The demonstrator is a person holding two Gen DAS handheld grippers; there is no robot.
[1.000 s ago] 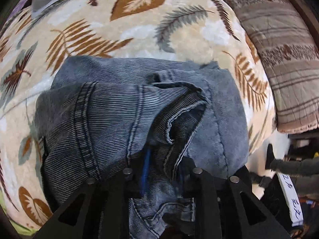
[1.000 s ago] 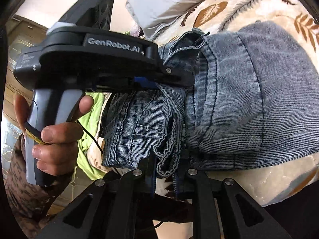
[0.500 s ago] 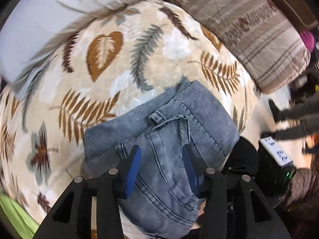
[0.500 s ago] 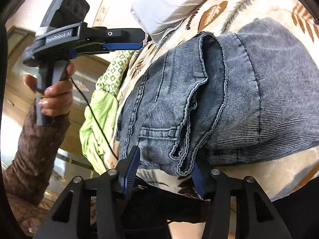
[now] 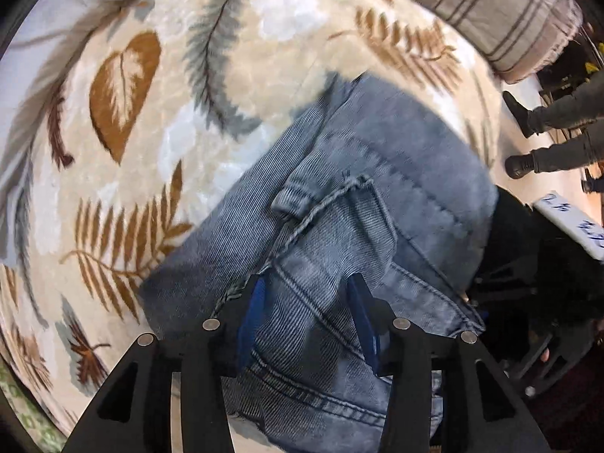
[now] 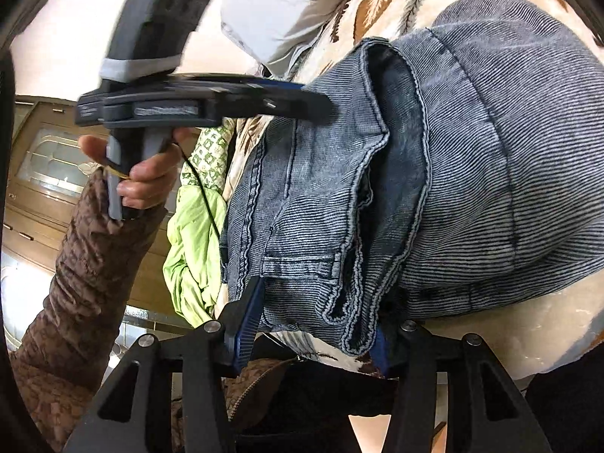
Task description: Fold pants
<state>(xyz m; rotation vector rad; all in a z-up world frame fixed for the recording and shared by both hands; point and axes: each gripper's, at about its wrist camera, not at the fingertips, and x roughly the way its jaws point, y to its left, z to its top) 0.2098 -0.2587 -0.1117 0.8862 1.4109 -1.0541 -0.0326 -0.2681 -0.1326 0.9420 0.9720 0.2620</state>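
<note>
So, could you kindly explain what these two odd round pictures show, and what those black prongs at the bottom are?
There is no robot here. A person holds a handheld two-finger gripper in each hand, and each carries a wide-angle camera looking along its fingers. The prongs are those fingers. The left gripper looks straight down at folded jeans on a leaf-patterned blanket; its jaws are opening above the denim. The right gripper views the jeans from the side, open around their edge. That view also shows the person's hand. Nothing is gripped.
</note>
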